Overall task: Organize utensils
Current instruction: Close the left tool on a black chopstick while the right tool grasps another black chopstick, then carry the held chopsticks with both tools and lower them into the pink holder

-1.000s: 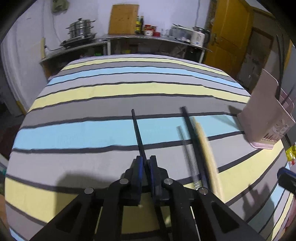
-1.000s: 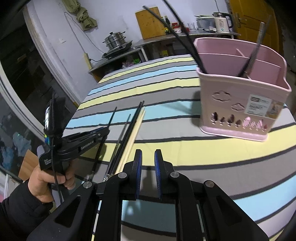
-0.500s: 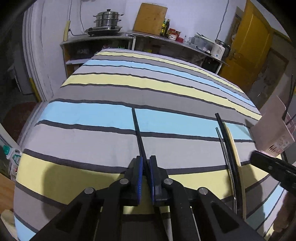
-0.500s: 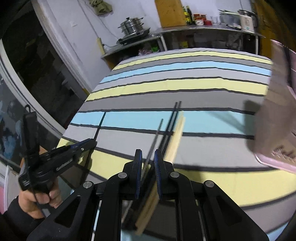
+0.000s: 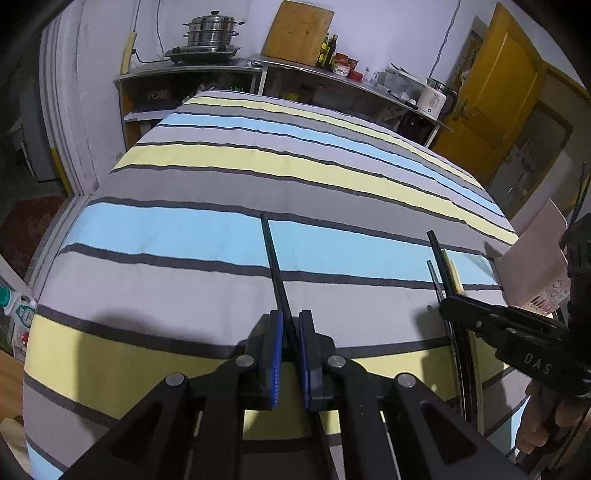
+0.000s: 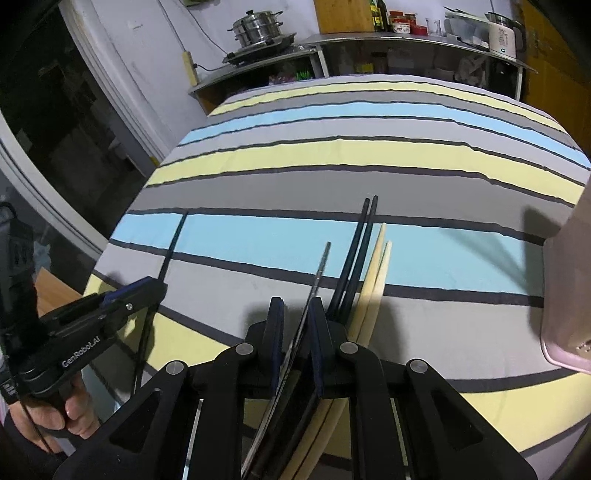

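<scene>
Both views are taken from just behind the jaws, low and close over the striped desk [image 5: 207,173], facing the far kitchen shelf [image 6: 369,40]. Each gripper is caught in the other's view.

We see a home kitchen. Behind the striped tablecloth [image 5: 229,177] runs a steel counter [image 5: 258,68]; on it stand a stacked steamer pot [image 5: 211,30] over a gas burner [image 5: 201,54], a wooden cutting board [image 5: 297,31] against the wall, oil bottles [image 5: 328,50] (beside red-lidded jars) and, rightward, an electric kettle [image 5: 436,99]. Right of the counter hangs a yellow door [image 5: 498,99].
</scene>
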{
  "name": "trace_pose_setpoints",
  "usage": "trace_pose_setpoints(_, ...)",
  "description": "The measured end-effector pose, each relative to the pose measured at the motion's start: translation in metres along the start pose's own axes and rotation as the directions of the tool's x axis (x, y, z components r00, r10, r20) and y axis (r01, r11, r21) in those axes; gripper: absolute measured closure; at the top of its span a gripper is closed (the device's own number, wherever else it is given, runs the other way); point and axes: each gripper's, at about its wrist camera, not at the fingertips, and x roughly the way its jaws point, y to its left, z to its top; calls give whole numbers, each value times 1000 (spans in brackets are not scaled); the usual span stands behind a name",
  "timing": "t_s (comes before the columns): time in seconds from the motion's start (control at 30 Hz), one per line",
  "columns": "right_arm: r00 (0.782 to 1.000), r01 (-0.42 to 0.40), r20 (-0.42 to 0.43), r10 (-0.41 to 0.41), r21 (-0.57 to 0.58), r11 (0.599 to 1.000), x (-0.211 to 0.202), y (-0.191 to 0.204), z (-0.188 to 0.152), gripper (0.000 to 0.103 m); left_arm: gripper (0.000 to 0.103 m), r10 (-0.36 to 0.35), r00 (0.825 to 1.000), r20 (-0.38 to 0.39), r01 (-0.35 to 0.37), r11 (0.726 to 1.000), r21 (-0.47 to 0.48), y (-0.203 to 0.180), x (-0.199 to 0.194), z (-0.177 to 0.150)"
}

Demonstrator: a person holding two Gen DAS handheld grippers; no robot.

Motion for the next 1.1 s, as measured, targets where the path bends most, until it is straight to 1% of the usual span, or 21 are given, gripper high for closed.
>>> trace_pose_setpoints(0.17, 1000, 26, -5, -26, -10, 1000, 2, 3, 1, 89, 95, 22, 1000, -11, -22, 999, 24, -3, 4, 4)
trace_pose_setpoints(0.27, 998, 57, -3, -57, -22, 998, 4, 9, 1, 90, 95, 48, 999, -9, -48, 998, 46, -8, 6, 5)
trace_pose_setpoints(0.37, 996, 93, 0, -93, -51, 994, 6, 14, 1, 95, 95, 76, 997, 1, -75, 994, 74, -12, 8, 5)
trace_pose_setpoints(0.5, 997, 77, -8, -78, -50, 996, 6, 11, 3, 95, 95, 95, 996, 1, -94, 991, 92, -16, 9, 7)
trace_pose_setpoints(0.57, 999, 51, -9, -51, -43, 998, 3, 11, 3, 96, 96, 86, 996, -4, -86, 993, 78, -14, 9, 9)
trace_pose_setpoints(0.67, 999, 32, 16, -31, -43, 999, -9, 13, 3, 96, 96, 54, 998, -15, -53, 998, 43, -8, 6, 11)
trace_pose_setpoints(0.73, 999, 20, 32, -19, -45, 999, -17, 15, 4, 96, 97, 40, 999, -9, -39, 999, 36, -8, 1, 12)
trace_pose_setpoints(0.9, 996, -14, 90, 18, -43, 999, -46, 18, 8, 97, 98, -7, 999, 37, 5, 999, 33, -14, -25, 17)
trace_pose_setpoints(1.1, 986, -51, 160, 56, -32, 998, -83, 17, 10, 98, 98, -58, 993, 99, 54, 998, 44, -25, -66, 27)
